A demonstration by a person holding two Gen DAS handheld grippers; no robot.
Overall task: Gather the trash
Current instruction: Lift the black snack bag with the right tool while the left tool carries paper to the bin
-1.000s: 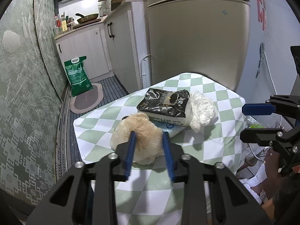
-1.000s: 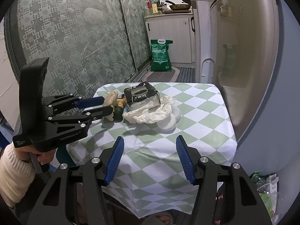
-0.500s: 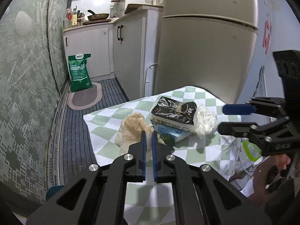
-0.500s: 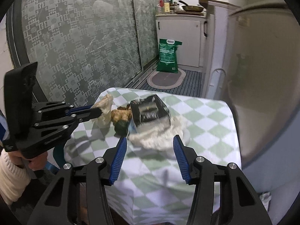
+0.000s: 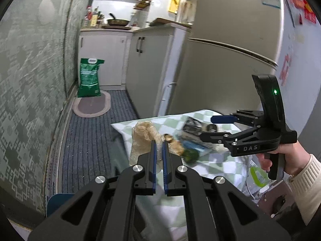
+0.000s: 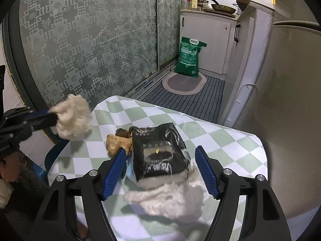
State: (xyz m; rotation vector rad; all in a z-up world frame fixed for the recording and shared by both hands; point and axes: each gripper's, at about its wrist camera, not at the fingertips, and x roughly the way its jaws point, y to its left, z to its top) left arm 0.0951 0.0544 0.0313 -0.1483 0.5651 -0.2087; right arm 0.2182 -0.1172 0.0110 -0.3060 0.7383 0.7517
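Left wrist view was motion-blurred over the table (image 5: 220,160), so the black packet (image 5: 192,128) and the stuff beside it were smeared; print on the packet (image 6: 158,156) wasn't readable in either view. The green round item (image 5: 190,155) only showed in the left view; in the right view it was hidden behind the right gripper's blue finger (image 6: 113,172). Couldn't identify the brownish lump (image 6: 116,142) next to the packet. Left gripper (image 5: 158,146) had its fingers pressed nearly together, pinching a crumpled beige wad (image 5: 144,138), thin layer of it caught between the pads, bulk of it sticking out ahead of the tips. From the right view the same wad (image 6: 73,116) hung clear of the checked tablecloth (image 6: 220,140), out past the table's left edge, with the left gripper body cut off at the frame edge. Right gripper (image 6: 160,170) was spread wide, holding nothing, hovering with the black packet between its fingers; contact with the packet couldn't be confirmed. White crumpled tissue (image 6: 170,198) lay under and in front of the packet, its near edge partly blurred. Person's hand (image 5: 289,158) gripped the right gripper's handle, sleeve cut off at the frame. Green bag (image 6: 189,58) stood on the floor in the back.
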